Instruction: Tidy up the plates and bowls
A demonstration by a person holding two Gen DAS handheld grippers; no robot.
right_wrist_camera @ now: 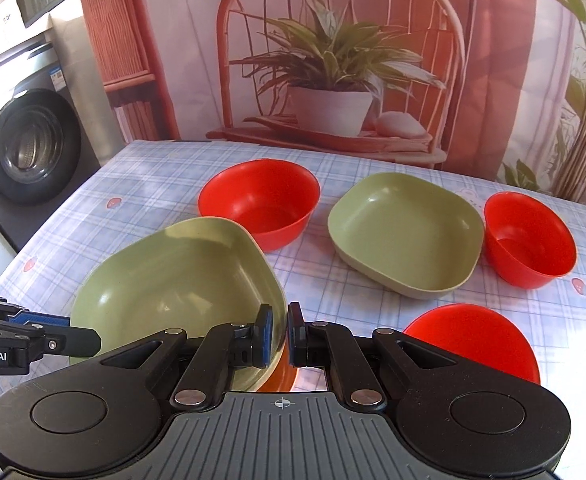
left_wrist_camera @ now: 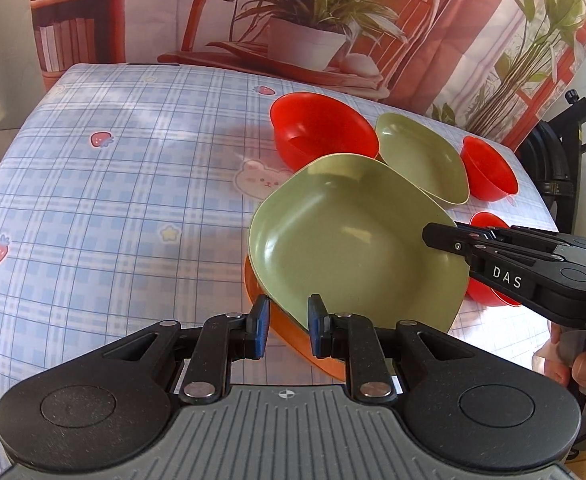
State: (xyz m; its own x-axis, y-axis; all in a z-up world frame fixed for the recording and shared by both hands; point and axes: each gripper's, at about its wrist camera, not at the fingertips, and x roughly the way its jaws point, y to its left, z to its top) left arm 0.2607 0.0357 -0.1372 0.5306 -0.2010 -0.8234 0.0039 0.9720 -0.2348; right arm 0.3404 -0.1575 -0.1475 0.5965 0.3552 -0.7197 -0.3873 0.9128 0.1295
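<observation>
Three red bowls and a second green plate (right_wrist_camera: pixel 407 232) sit on the checked tabletop (left_wrist_camera: pixel 113 200) past the near green plate (left_wrist_camera: pixel 353 240). The big red bowl (right_wrist_camera: pixel 259 204) is at about 12 o'clock from that near plate, just beside its far rim. The small red bowl (right_wrist_camera: pixel 531 240) sits at 2 o'clock by the second plate, and the low red bowl (right_wrist_camera: pixel 473 340) is at 3 o'clock, close to the right gripper (right_wrist_camera: pixel 280 334).

The left half of the tabletop is bare cloth — lots of room there. The right edge is near the bowls.

The near green plate lies tilted on an orange plate (left_wrist_camera: pixel 293 336). The right fingers are narrow and pinch its rim at 3 o'clock. The left gripper (left_wrist_camera: pixel 289 326) is at 6 o'clock — its fingers are partly apart with the plate edge between them; I cannot tell if they press it.
</observation>
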